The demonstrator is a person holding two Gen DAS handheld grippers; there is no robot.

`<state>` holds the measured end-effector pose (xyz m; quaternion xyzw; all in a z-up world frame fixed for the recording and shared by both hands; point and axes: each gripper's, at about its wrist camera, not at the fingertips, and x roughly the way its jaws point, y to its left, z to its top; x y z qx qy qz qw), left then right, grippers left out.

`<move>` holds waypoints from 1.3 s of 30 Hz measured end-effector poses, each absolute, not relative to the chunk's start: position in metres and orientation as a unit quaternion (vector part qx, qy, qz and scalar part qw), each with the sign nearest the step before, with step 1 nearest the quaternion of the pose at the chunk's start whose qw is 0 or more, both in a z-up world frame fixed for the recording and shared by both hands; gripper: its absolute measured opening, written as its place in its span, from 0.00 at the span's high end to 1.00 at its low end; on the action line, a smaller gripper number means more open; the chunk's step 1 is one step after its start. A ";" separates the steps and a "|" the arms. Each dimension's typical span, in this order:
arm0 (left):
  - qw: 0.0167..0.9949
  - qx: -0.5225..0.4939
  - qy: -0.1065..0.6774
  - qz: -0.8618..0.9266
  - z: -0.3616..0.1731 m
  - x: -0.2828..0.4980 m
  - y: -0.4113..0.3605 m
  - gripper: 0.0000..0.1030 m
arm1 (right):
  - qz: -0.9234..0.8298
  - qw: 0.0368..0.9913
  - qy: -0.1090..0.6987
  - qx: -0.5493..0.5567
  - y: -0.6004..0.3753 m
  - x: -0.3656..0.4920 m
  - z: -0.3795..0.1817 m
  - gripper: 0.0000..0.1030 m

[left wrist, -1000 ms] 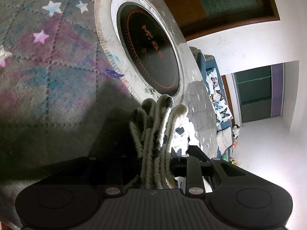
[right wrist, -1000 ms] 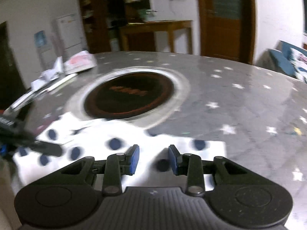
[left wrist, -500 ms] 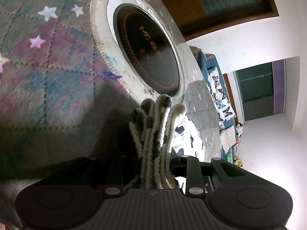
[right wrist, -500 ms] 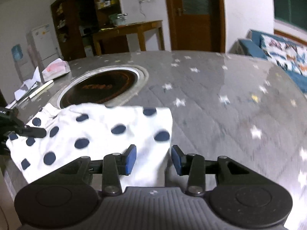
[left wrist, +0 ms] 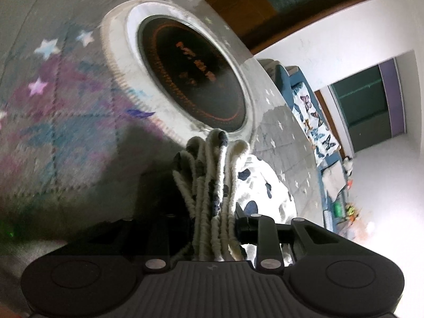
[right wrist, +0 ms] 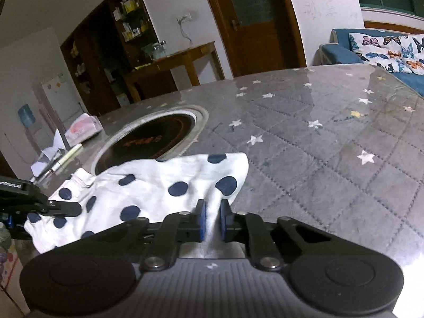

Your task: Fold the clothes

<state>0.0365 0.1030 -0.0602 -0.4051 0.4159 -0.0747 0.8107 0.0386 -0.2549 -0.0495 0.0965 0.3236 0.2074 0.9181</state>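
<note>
A: Where is the spotted cloth?

B: The white cloth with blue dots (right wrist: 148,193) lies on the gray star tabletop (right wrist: 331,137), just in front of the round black cooker plate (right wrist: 148,140). One edge hangs over the near side of the tabletop.

A: What are the grippers doing?

B: The right gripper (right wrist: 212,221) is low and nearly level. Its blue pads (right wrist: 202,220) are pinched tight on a corner of the cloth. The left gripper (left wrist: 212,222) is tipped on its side, next to the cooker plate (left wrist: 193,76). It squeezes a thick bunch of the ruffled cloth edge (left wrist: 209,185).

A: Can you read any words?

B: There are orange marks on the cooker plate, but they are too blurry to read. A tiny white label sits on the left gripper (right wrist: 39,204) in the right view, too small to read.

A: Is anything hidden?

B: Yes. The left gripper's pads are covered by cloth. The left view is blurry.
</note>
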 end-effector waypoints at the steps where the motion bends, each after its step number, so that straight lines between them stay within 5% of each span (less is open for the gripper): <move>1: 0.814 -0.398 0.415 -0.078 -0.056 0.038 0.100 0.71 | 0.205 0.919 0.320 0.100 -0.258 0.037 -0.047 0.92; 39: 0.849 -0.213 0.450 -0.174 -0.026 0.154 -0.095 0.69 | 0.050 0.950 0.294 0.092 -0.386 0.101 -0.032 0.92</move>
